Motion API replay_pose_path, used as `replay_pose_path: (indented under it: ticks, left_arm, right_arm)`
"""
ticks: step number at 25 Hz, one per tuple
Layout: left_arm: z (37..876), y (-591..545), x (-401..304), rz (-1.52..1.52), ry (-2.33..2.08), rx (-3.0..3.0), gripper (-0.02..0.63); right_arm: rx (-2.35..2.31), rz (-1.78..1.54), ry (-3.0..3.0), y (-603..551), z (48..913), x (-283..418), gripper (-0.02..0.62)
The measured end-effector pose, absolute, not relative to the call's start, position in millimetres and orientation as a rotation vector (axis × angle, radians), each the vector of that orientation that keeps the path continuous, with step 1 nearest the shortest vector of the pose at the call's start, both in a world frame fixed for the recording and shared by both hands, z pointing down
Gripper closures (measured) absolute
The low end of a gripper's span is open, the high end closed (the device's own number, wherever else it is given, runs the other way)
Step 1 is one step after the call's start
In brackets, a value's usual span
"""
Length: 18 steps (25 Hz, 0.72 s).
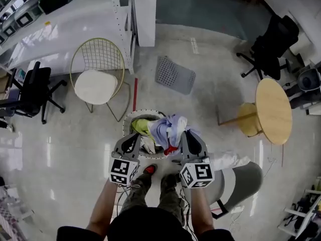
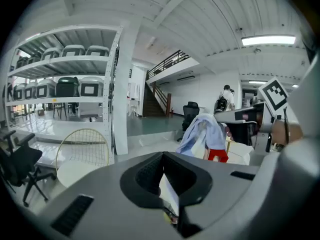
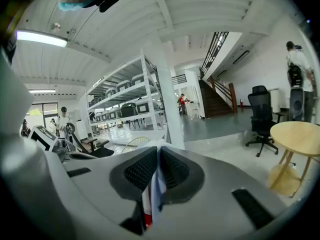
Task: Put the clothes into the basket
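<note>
The round white basket (image 1: 131, 115) stands on the floor just ahead of the person's feet, with a yellow-green garment (image 1: 141, 126) inside it. Over its right rim hangs a light blue and white garment (image 1: 169, 127) with a red patch; my right gripper (image 1: 184, 133) is shut on it, and its folds run between the pads (image 3: 170, 171). My left gripper (image 1: 134, 136) is at the basket's near left rim, shut on a white cloth (image 2: 169, 194). The blue garment (image 2: 204, 133) also shows in the left gripper view, hanging to the right.
A wire chair with a white seat (image 1: 98, 77) stands to the far left. A grey perforated panel (image 1: 174, 75) lies on the floor beyond the basket. A round wooden table (image 1: 274, 110) and a grey chair (image 1: 243, 182) are on the right. Shelving (image 1: 120, 14) is at the back.
</note>
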<state>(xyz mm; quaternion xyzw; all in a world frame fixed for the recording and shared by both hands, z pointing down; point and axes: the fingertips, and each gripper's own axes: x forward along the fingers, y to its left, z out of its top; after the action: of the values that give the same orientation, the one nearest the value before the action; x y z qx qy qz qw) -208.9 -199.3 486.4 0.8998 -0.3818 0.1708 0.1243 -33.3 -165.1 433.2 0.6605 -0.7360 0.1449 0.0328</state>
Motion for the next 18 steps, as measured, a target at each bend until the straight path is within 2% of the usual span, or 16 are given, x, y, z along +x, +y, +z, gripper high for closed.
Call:
replay_pose_path:
  ticks: [7, 18]
  left_arm:
    - [554.0, -193.3, -243.9, 0.567, -1.188, 2.501, 0.6]
    - [673.0, -195.2, -261.7, 0.651, -1.195, 2.354, 0.598]
  right_arm:
    - [1.876, 0.571, -2.275, -183.7, 517.4, -69.8, 0.552]
    - [1.686, 0.738, -2.216, -195.1, 668.2, -98.0, 0.552]
